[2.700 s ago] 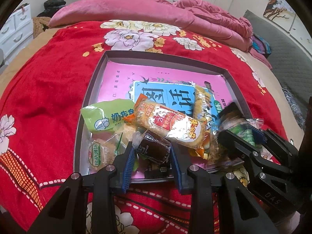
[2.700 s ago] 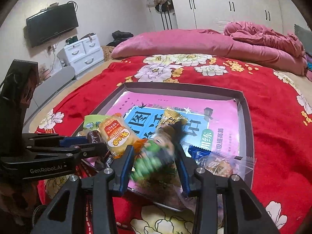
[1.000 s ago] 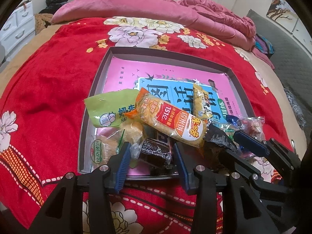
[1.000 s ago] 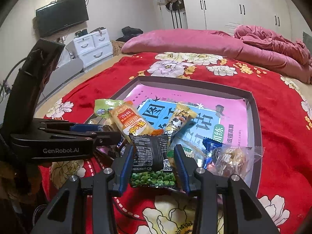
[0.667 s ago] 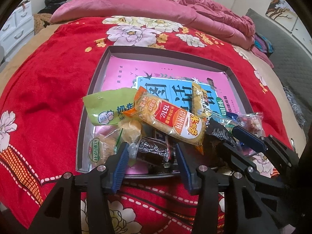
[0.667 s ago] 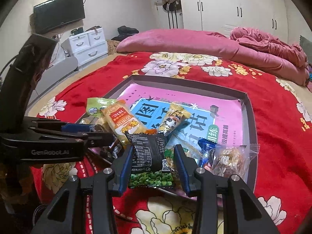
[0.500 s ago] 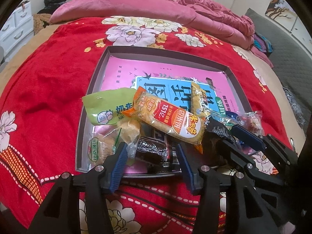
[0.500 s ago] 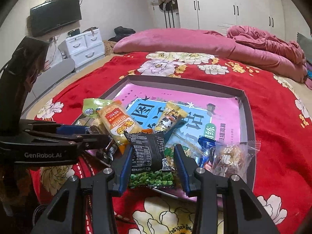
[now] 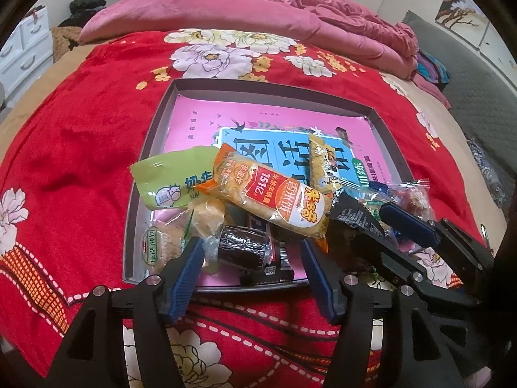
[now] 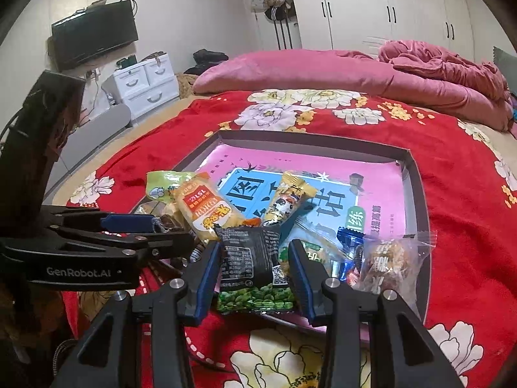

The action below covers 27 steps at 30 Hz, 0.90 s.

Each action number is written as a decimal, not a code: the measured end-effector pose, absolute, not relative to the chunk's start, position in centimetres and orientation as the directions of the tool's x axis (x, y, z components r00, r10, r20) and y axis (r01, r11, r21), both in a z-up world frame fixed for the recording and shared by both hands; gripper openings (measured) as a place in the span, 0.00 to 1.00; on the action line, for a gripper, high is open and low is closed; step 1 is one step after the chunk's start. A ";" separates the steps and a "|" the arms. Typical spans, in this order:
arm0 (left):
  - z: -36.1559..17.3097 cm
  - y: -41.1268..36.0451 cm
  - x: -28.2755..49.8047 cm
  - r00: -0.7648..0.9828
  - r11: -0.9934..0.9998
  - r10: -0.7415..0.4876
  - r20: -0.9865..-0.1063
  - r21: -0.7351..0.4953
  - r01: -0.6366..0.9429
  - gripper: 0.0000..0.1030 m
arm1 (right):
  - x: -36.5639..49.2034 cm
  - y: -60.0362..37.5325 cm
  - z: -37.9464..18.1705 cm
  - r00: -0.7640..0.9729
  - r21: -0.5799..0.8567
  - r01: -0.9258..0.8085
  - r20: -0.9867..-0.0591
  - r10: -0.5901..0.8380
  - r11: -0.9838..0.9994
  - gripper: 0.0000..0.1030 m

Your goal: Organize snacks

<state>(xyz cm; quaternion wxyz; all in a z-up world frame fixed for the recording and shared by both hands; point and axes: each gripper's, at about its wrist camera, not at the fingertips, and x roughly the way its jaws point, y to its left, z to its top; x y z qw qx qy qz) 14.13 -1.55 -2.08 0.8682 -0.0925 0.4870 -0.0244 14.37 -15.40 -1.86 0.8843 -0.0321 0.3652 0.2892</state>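
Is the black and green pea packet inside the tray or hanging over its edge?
Hanging over. The pea packet sits across the tray's near rim, its green end over the red bedspread.

The red floral bedspread point(image 9: 71, 148) looked like soft, matt plush cloth, and the pink quilt point(image 9: 226, 13) behind it had a velvety nap. The shallow grey tray point(image 9: 152, 148) appeared matt, probably card, and was lined with a glossy printed paper sheet point(image 9: 200, 123); the snack packets, such as the orange rice-cracker packet point(image 9: 274, 200) and the black pea packet point(image 10: 248, 258), were shiny, crinkled plastic film. The left gripper point(image 9: 252, 258) and right gripper point(image 10: 255, 258) showed matt black plastic bodies, ribbed blue pads point(image 9: 184, 274) and bright metal screws.
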 end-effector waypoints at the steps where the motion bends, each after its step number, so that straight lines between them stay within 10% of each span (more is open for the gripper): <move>1: -2.0 -1.5 14.1 0.526 0.982 -0.132 -0.840 -0.184 -0.048 0.63 | 14.3 -15.4 -1.7 0.569 0.155 -0.538 -0.659 0.492 0.829 0.45; 27: 0.1 -1.9 12.9 0.581 0.982 -0.154 -0.799 -0.187 0.004 0.73 | 12.4 -18.0 1.1 0.723 0.068 -0.411 -0.583 0.370 0.909 0.68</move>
